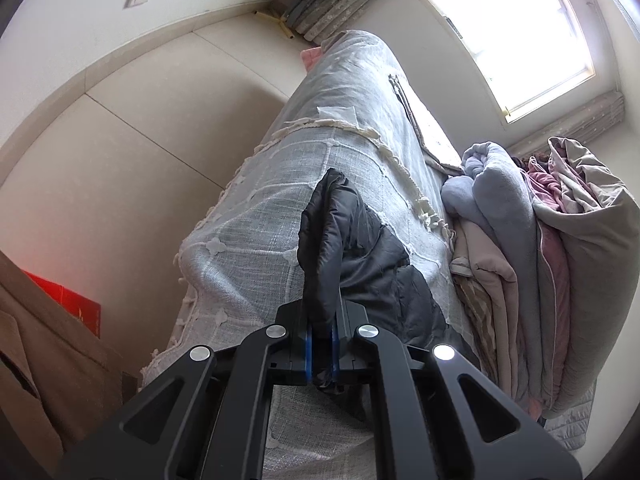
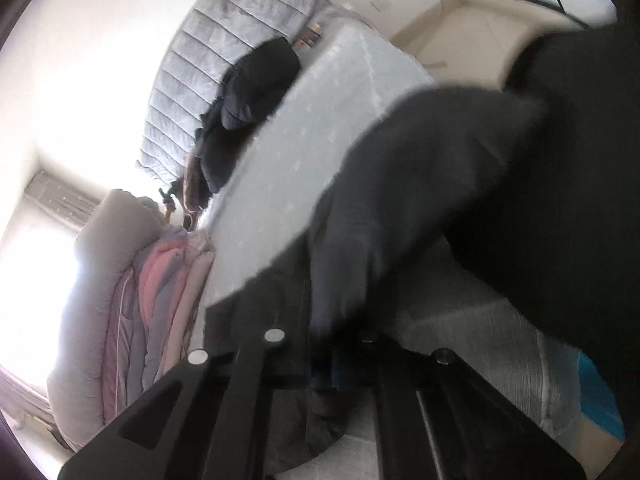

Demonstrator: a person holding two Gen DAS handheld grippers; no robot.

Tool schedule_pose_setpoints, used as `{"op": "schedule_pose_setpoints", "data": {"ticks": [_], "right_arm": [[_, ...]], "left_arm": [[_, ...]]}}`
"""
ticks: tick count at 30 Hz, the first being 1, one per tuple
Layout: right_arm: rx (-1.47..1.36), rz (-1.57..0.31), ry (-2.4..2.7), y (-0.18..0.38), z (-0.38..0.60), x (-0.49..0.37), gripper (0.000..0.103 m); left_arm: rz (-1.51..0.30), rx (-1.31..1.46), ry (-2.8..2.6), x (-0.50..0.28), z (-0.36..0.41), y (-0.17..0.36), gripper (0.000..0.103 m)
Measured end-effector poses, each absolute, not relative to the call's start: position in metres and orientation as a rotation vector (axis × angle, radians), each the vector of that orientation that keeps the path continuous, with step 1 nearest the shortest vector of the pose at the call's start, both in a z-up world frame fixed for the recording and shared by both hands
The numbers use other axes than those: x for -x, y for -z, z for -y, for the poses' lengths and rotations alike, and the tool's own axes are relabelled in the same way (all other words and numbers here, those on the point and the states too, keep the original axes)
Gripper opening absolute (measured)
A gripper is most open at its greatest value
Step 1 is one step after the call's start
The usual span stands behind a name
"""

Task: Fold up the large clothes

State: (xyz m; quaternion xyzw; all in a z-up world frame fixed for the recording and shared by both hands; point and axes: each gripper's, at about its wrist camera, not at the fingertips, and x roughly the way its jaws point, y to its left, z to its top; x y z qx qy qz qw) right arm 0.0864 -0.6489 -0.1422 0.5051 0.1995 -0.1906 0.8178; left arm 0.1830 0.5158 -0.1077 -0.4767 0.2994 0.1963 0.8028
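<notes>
A black padded jacket (image 1: 360,248) lies on the bed's grey woven cover (image 1: 280,184). My left gripper (image 1: 322,352) is shut on a fold of the jacket's edge, and the fabric rises from between the blue pads. In the blurred right wrist view the jacket (image 2: 420,184) fills the middle and right of the picture. My right gripper (image 2: 324,364) is shut on its dark fabric, which drapes over and hides the fingertips. The bed cover (image 2: 320,120) stretches away behind it.
A pile of folded quilts in blue, pink and beige (image 1: 560,248) lies along the bed by the window (image 1: 520,28); it also shows in the right wrist view (image 2: 132,300). Another dark garment (image 2: 248,100) lies against the padded headboard (image 2: 208,52). A red box (image 1: 68,300) sits at the left.
</notes>
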Motion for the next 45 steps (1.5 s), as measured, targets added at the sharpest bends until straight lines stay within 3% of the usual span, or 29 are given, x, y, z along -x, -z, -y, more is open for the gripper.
{"op": "schedule_pose_setpoints", "data": {"ticks": [8, 15, 20, 24, 26, 27, 31, 35, 37, 40, 45], "right_arm": [[-0.870, -0.302, 0.275, 0.036, 0.608, -0.128, 0.007], [-0.673, -0.292, -0.050, -0.055, 0.455, -0.212, 0.007], [-0.538, -0.384, -0.235, -0.052, 0.317, -0.266, 0.007], [-0.426, -0.544, -0.342, 0.002, 0.216, -0.297, 0.012], [-0.371, -0.657, -0.371, 0.039, 0.183, -0.308, 0.043], [-0.343, -0.744, -0.385, 0.064, 0.170, -0.315, 0.064], [-0.331, -0.895, -0.386, 0.114, 0.169, -0.317, 0.064], [-0.472, -0.776, -0.388, 0.091, 0.215, -0.297, 0.066], [-0.515, -0.729, -0.346, 0.085, 0.239, -0.293, 0.084], [-0.639, -0.784, -0.316, 0.092, 0.267, -0.290, 0.085], [-0.753, -0.716, -0.327, 0.072, 0.305, -0.224, 0.085]], "left_arm": [[-0.632, 1.056, -0.394, -0.179, -0.518, 0.110, 0.004], [-0.621, 1.086, -0.351, -0.170, -0.519, 0.118, 0.004], [-0.607, 1.107, -0.310, -0.163, -0.523, 0.121, 0.004], [-0.596, 1.134, -0.282, -0.157, -0.525, 0.126, 0.004], [-0.596, 1.144, -0.267, -0.154, -0.526, 0.128, 0.004], [-0.596, 1.145, -0.261, -0.154, -0.525, 0.128, 0.004], [-0.601, 1.132, -0.236, -0.152, -0.525, 0.124, 0.004], [-0.597, 1.113, -0.219, -0.152, -0.526, 0.119, 0.004], [-0.596, 1.102, -0.217, -0.152, -0.526, 0.115, 0.004], [-0.585, 1.106, -0.214, -0.151, -0.525, 0.114, 0.004], [-0.557, 1.082, -0.214, -0.147, -0.518, 0.098, 0.004]]}}
